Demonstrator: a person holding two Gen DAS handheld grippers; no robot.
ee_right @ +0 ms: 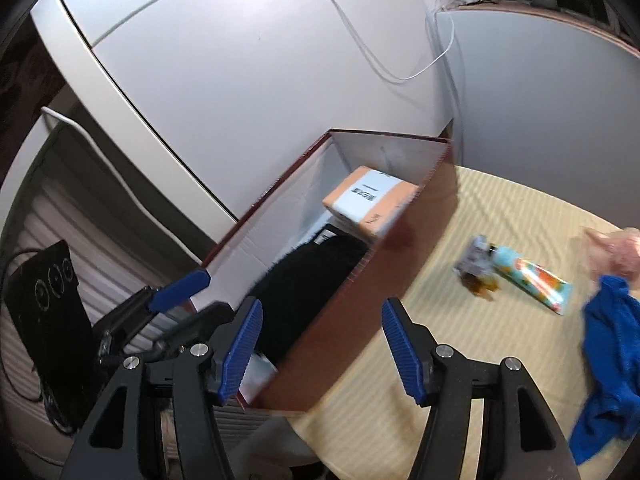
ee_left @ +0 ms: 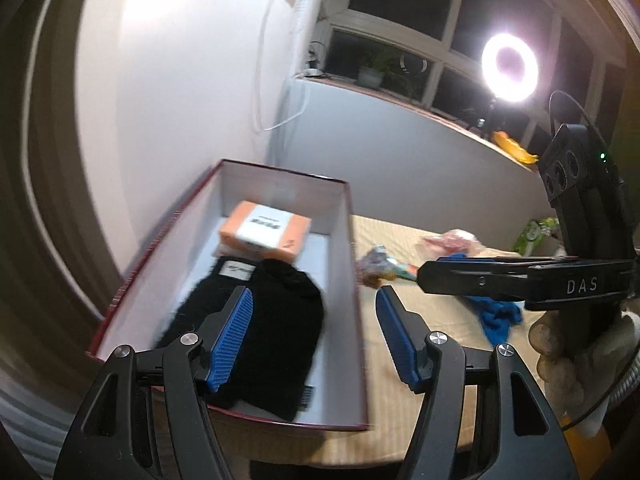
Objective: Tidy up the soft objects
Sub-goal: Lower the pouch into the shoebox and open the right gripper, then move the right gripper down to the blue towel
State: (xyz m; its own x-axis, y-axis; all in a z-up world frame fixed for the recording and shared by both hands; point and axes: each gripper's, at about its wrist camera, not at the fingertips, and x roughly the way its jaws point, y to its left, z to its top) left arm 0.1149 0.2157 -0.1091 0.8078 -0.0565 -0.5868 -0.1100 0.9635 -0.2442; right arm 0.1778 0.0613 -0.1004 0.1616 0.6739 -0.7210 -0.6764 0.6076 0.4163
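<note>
Left claw (ee_left: 314, 336) parted, black garment (ee_left: 260, 320) beneath

box (ee_left: 344, 240) top open; black garment (ee_left: 264, 320), orange pack (ee_left: 264, 232) fill floor; tablecloth (ee_right: 460, 320) right mostly bare.

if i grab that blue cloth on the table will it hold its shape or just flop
The blue cloth lies crumpled in loose folds on the table, so it will probably flop and drape from wherever it is pinched. It looks light, and its fuzzy surface should grip ribbed pads rather than slip.
</note>
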